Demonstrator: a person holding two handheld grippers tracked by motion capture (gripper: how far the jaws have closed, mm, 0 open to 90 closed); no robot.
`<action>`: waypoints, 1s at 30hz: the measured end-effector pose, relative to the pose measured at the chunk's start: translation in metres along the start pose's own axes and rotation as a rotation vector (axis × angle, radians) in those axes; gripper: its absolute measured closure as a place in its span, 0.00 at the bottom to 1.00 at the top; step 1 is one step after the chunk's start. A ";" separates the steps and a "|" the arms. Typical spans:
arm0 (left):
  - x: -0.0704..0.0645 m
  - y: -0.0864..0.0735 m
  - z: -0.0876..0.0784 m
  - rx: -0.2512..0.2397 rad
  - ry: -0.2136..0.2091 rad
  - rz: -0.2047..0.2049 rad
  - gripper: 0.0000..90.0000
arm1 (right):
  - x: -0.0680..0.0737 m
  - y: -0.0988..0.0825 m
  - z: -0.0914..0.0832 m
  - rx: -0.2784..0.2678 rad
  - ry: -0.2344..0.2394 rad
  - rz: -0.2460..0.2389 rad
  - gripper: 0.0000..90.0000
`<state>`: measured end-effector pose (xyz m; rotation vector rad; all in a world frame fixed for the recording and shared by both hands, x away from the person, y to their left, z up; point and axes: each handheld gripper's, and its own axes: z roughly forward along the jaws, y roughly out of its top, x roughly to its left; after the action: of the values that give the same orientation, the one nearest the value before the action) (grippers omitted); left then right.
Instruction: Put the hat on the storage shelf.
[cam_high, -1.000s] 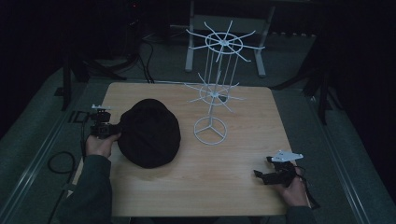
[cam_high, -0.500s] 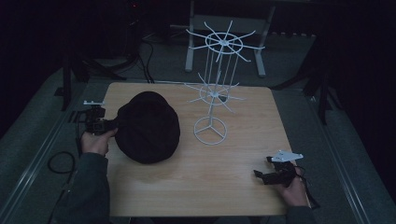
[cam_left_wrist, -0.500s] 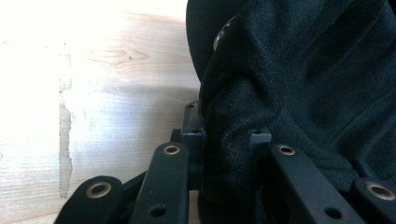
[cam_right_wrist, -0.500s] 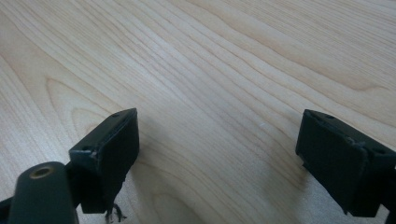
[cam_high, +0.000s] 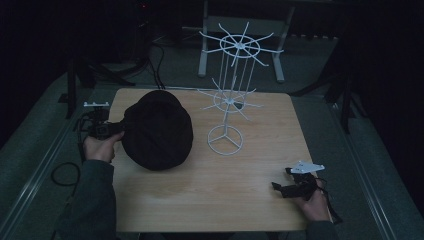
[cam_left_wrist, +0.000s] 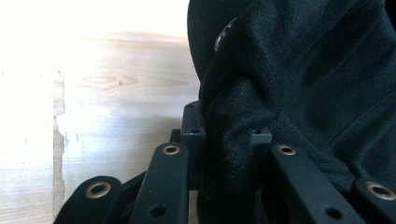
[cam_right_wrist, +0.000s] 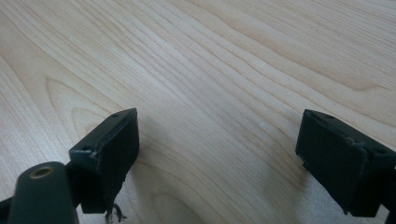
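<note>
A black cap (cam_high: 158, 130) of coarse woven cloth, round and domed, sits on the left part of the pale wooden tabletop (cam_high: 235, 185). The left claw (cam_high: 111, 129) comes in at the cap's left edge and is clamped on the fabric. In the left gripper view the cloth (cam_left_wrist: 303, 84) bunches into soft folds between the black jaws, its weave rough and matte, and a small dark shiny button (cam_left_wrist: 223, 38) sits near the top of the gathered edge. The jaws' linkage bars are flat black metal with brass-ringed pivot holes. The person's left hand (cam_high: 101, 147) grips the tool from below, the sleeve dark.

Just right of the cap stands a white wire display rack (cam_high: 226, 105): a thin upright stem on a ring base with three spokes, and two tiers of thin straight arms that fan out from small wire rings. It stands apart from the cap.

The right claw (cam_high: 285, 182) rests near the front right corner of the tabletop, held in the right hand (cam_high: 315, 202), with a grey three-cornered plate on top. In the right gripper view its two blocky black pads (cam_right_wrist: 114, 149) stand wide apart over bare wood with long flowing grain lines, nothing between them; a few frayed threads hang from the nearer pad
</note>
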<state>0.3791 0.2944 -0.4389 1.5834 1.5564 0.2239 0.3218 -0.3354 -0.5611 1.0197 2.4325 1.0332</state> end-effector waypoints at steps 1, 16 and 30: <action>0.000 0.001 -0.001 -0.005 -0.003 -0.002 0.86 | 0.000 0.000 0.000 0.000 0.000 0.000 0.15; -0.007 0.017 -0.014 -0.061 -0.099 -0.013 0.86 | 0.000 0.000 0.000 0.000 0.000 0.000 0.15; -0.018 0.033 -0.027 -0.101 -0.127 0.006 0.86 | 0.000 0.000 0.000 0.000 0.000 0.000 0.15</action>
<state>0.3808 0.2961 -0.3927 1.4952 1.4208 0.1979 0.3218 -0.3354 -0.5611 1.0201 2.4327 1.0331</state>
